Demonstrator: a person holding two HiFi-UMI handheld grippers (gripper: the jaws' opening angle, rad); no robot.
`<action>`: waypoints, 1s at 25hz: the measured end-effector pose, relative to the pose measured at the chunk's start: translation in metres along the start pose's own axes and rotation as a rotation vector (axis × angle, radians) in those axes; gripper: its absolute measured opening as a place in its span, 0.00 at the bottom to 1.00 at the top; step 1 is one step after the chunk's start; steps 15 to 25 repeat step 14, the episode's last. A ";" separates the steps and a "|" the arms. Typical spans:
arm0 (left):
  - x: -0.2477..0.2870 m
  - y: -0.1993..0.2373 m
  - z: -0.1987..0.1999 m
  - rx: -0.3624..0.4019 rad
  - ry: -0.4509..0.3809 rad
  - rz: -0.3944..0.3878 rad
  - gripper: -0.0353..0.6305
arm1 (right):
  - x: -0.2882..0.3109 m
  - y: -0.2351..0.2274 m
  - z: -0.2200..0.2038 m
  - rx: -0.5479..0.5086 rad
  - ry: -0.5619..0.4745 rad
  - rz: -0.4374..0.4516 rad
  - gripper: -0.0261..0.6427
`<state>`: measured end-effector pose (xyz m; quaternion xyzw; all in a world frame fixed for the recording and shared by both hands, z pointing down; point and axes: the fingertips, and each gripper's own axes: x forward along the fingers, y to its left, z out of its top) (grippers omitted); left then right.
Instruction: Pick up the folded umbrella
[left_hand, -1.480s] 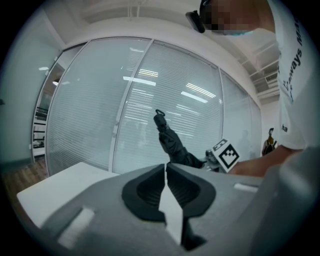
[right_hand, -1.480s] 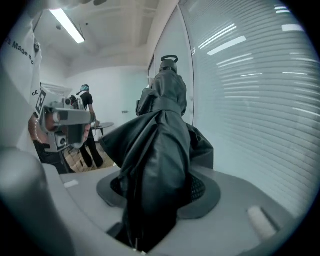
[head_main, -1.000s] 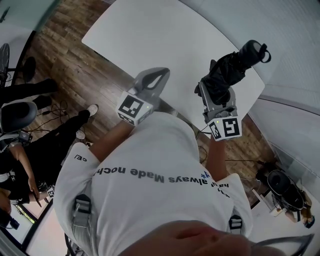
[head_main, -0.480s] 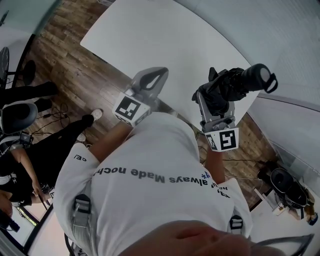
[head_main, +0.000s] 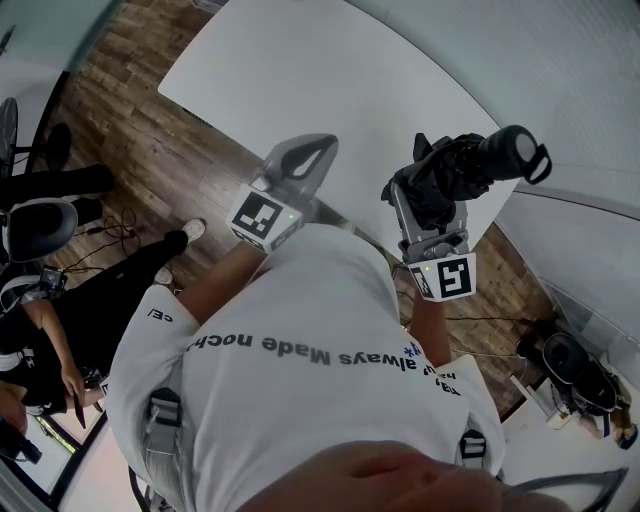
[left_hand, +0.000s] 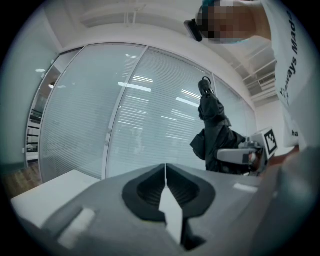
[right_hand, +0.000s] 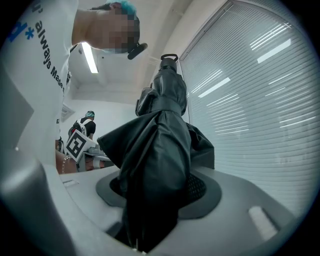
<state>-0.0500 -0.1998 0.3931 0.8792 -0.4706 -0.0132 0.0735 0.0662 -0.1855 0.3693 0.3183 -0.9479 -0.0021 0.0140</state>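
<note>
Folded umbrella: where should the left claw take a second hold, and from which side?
Probably on the round handle end, which juts clear beyond the right claw clamped on the loose fabric of the folded umbrella. Open the shut left claw and come from its side, across the length.

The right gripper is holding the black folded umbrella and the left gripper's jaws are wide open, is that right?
Not quite: the jaws of the left gripper are shut together with nothing between them, as the left gripper view shows. The right gripper does hold the black folded umbrella.
</note>
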 end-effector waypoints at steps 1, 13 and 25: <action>0.000 -0.001 0.000 0.000 0.000 -0.001 0.06 | 0.000 0.000 0.000 0.003 -0.002 0.000 0.38; 0.009 0.004 0.003 -0.005 0.003 -0.005 0.06 | 0.006 -0.008 0.000 -0.001 0.007 0.004 0.38; 0.009 0.003 0.004 -0.005 0.001 -0.005 0.06 | 0.005 -0.007 0.001 0.001 0.006 0.003 0.38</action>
